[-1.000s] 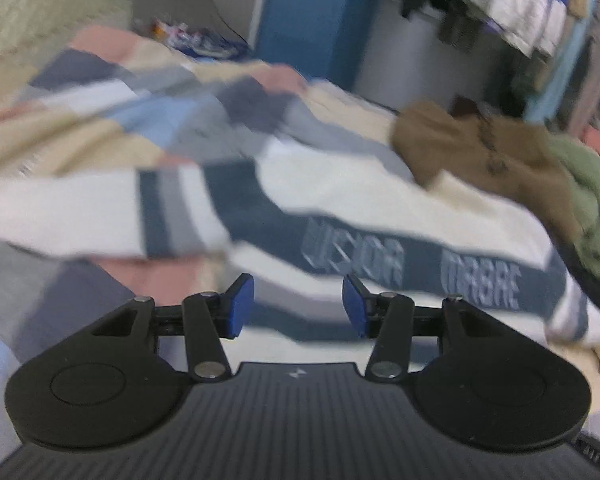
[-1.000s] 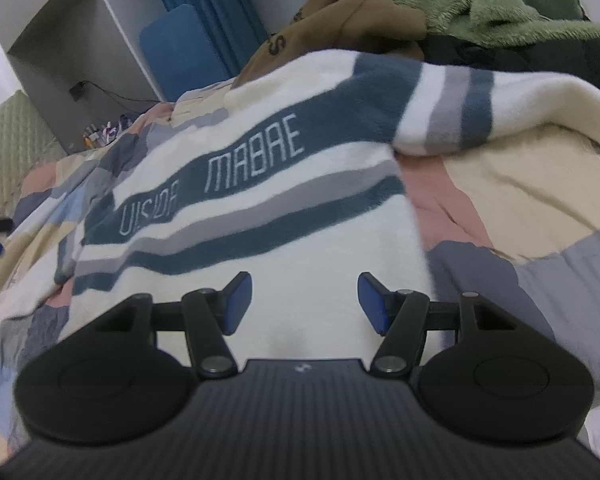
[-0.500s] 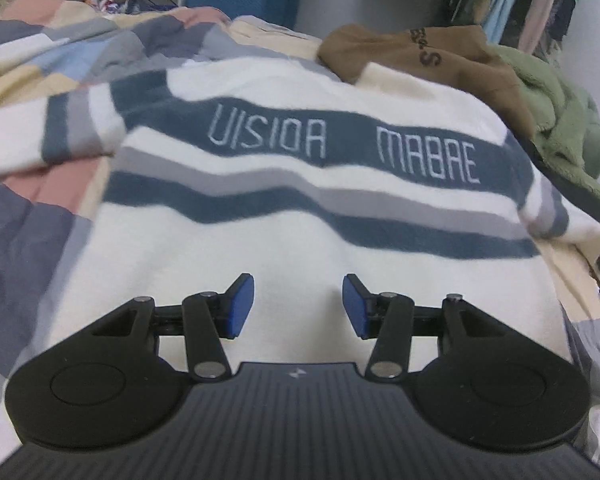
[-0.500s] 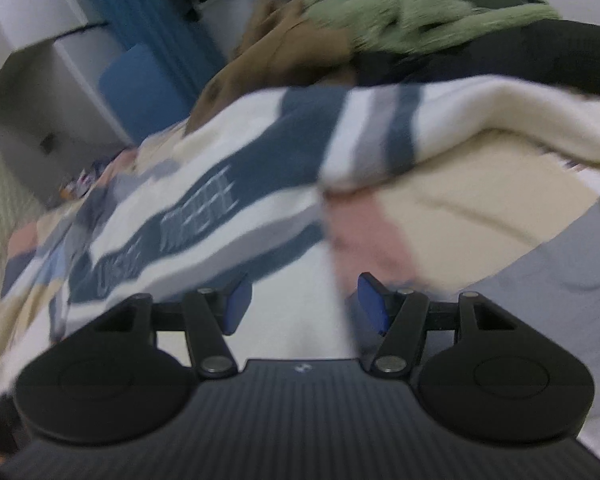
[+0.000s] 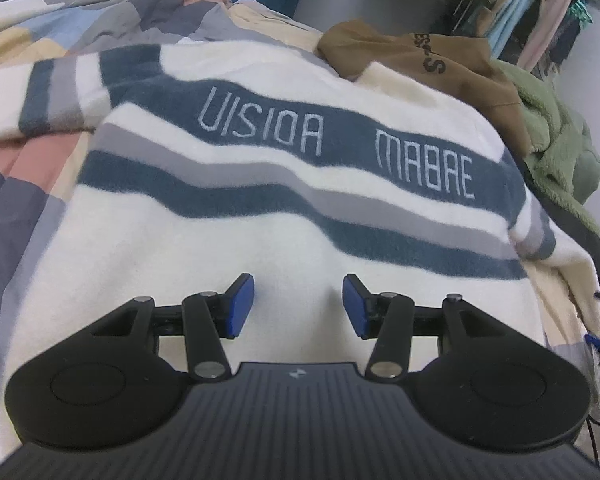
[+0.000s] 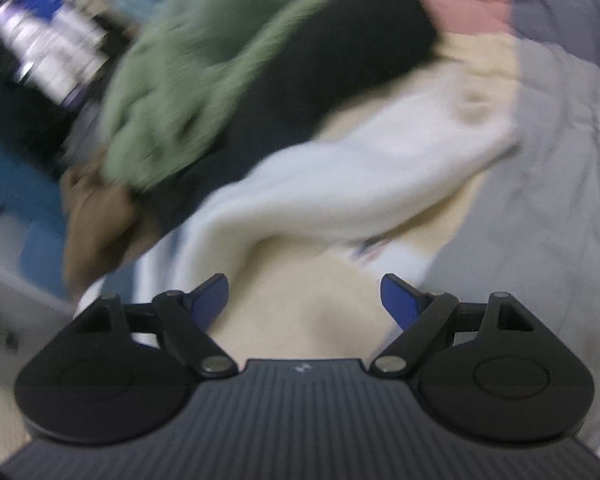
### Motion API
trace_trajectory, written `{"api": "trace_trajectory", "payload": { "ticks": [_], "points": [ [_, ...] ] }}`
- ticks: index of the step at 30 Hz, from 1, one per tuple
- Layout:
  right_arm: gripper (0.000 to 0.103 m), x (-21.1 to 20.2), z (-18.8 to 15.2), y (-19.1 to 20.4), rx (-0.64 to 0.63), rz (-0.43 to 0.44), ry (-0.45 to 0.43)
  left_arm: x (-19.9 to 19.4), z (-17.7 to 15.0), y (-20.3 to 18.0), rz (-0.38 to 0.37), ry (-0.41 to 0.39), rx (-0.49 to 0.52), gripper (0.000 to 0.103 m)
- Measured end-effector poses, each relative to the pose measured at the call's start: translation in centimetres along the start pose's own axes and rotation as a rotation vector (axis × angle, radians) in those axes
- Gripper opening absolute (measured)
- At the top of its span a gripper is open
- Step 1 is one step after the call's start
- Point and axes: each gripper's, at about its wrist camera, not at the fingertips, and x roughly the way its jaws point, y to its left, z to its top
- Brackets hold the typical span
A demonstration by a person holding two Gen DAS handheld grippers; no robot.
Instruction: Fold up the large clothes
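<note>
Judging by its fluffy nap and the way it sagged into the bed's hollows, the striped fleece sweater (image 5: 284,208) looked soft, thick and limp, light for its bulk yet broad enough that it would droop wherever it was not supported. A good hold would probably be a pinch of doubled fabric at the hem corners or at a sleeve end, since a grip on the flat middle would only bunch it. It lay spread face up on the patchwork quilt (image 5: 28,184) of the bed, its far edge touching a brown hoodie (image 5: 439,60) and a green fleece garment (image 5: 555,152). Cream in colour, it carried navy and grey bands, the widest lettered "VISIOA MABAE". One sleeve (image 5: 60,92) trailed off to the left; the other showed, blurred, in the right wrist view. The left gripper (image 5: 298,306) hovered over the cream lower body, jaws parted with nothing between them. The right gripper (image 6: 304,300) stood wider apart, also empty, above the cream sleeve (image 6: 359,184).
</note>
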Motion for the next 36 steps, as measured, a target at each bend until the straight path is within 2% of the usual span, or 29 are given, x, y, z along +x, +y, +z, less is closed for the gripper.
{"api": "trace_trajectory", "payload": {
  "ticks": [4,7,11,13,15,18,21,25,28,31,33,36],
  "points": [
    [0.079,1.6,1.4,-3.4,0.121,0.102,-0.121,0.3,0.1,0.0,0.01,-0.001,-0.008,0.055],
    [0.079,2.4,2.8,-4.1,0.112,0.141,-0.205,0.6,0.2,-0.1,0.022,-0.002,-0.003,0.055],
    [0.067,3.2,5.1,-4.2,0.073,0.164,-0.259,0.9,0.5,-0.5,0.039,-0.008,-0.001,0.055],
    [0.056,2.9,5.9,-4.2,0.067,0.188,-0.277,1.0,0.6,-0.6,0.046,-0.013,0.003,0.055],
    [0.033,2.4,6.9,-3.7,0.046,0.202,-0.297,1.2,0.7,-0.8,0.053,-0.014,0.002,0.055],
    [0.018,1.7,8.6,-3.1,0.013,0.209,-0.301,1.2,0.9,-1.0,0.058,-0.016,0.005,0.055],
    [0.016,-0.5,9.6,-3.0,-0.027,0.241,-0.335,1.0,1.0,-1.1,0.054,-0.021,0.008,0.055],
    [0.015,-2.9,10.5,-3.9,-0.061,0.23,-0.356,0.6,0.9,-1.1,0.042,-0.022,0.011,0.055],
    [0.015,-2.5,10.2,-5.0,-0.113,0.164,-0.331,0.8,0.7,-1.2,0.045,-0.011,0.036,0.055],
    [0.015,-1.0,9.4,-6.0,-0.1,0.105,-0.279,1.2,0.4,-1.3,0.067,0.003,0.064,0.056],
    [0.015,-0.6,8.9,-5.3,-0.133,0.067,-0.278,1.8,0.1,-1.1,0.075,0.018,0.059,0.059],
    [0.015,-1.5,9.0,-3.4,-0.16,0.066,-0.296,2.8,-0.4,-0.9,0.087,0.043,0.058,0.06]
  ]
}}
